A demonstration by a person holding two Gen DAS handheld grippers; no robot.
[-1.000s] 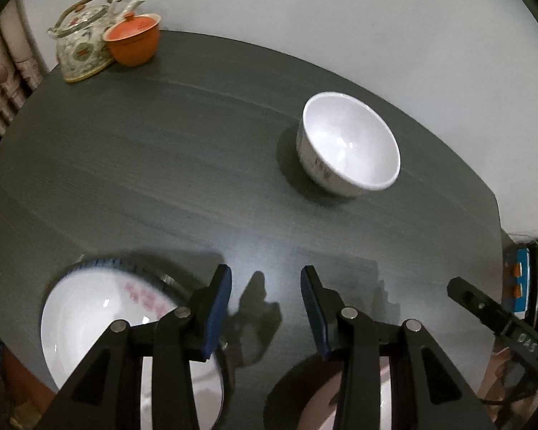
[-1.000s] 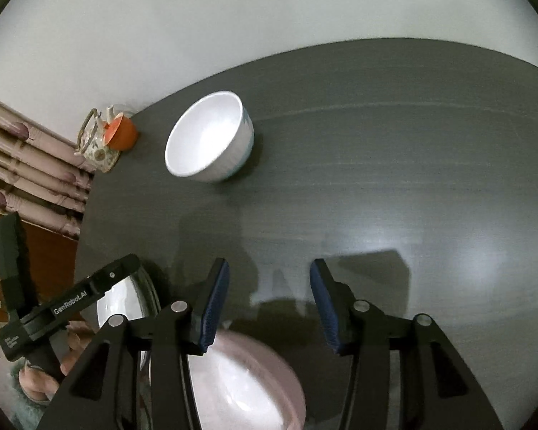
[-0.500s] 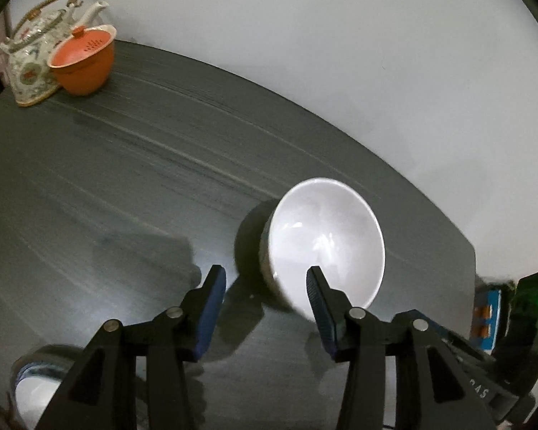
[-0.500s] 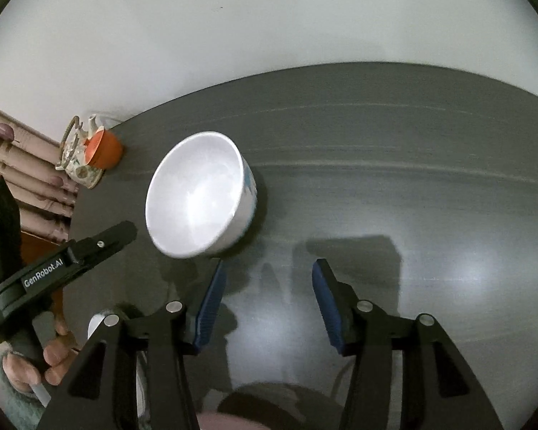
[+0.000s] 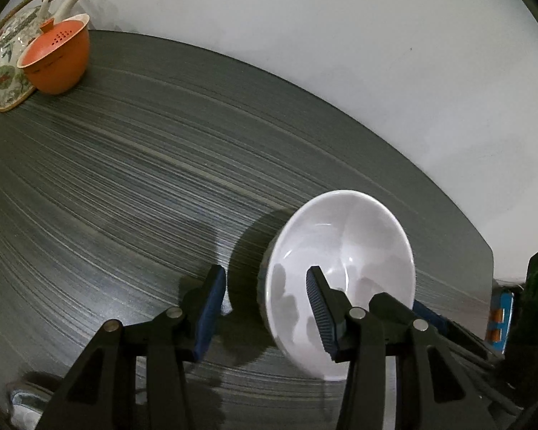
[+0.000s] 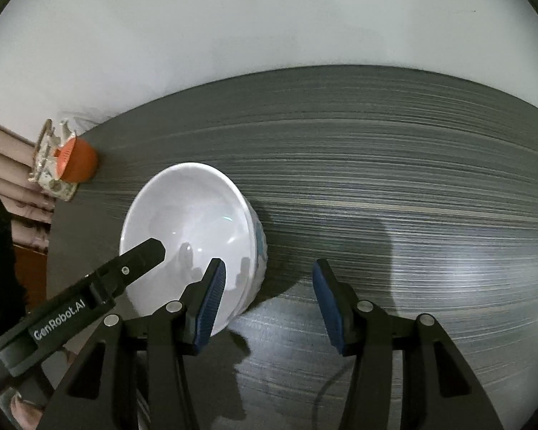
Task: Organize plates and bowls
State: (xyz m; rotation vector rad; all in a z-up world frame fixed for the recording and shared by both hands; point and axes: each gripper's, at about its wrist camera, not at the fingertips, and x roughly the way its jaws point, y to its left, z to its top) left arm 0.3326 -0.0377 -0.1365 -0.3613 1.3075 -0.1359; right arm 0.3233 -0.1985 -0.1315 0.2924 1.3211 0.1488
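Setting: a dark grey, streak-grained worktop [image 5: 132, 165] against a plain pale wall.

Left wrist view. We list one round white ceramic bowl [image 5: 340, 272], upright on the worktop near its far right corner. The left gripper [image 5: 267, 304] straddles the bowl's near-left rim: one blue-padded finger hangs outside the wall, the other over the hollow. Its jaws have just been opening; they stand apart, and neither pad presses the rim. At the far left corner stand a floral porcelain teapot with a hoop handle [image 5: 3, 71] and, touching it, an orange lidded clay cup [image 5: 55, 59]. At the lower left edge we make out a sliver of another white dish [image 5: 25, 399], too cut off to identify.

Right wrist view. The right gripper [image 6: 269, 302] sits at the same bowl's opposite side, one finger over the interior, the other above bare worktop; jaws parted, holding nothing. Only this view shows the blue pattern on the bowl's outer wall, the left gripper's black finger reaching over the bowl, and part of the person's hand [image 6: 21, 406].

Progress, as we judge it: the bowl is not yet grasped or stacked; the organizing remains ahead.
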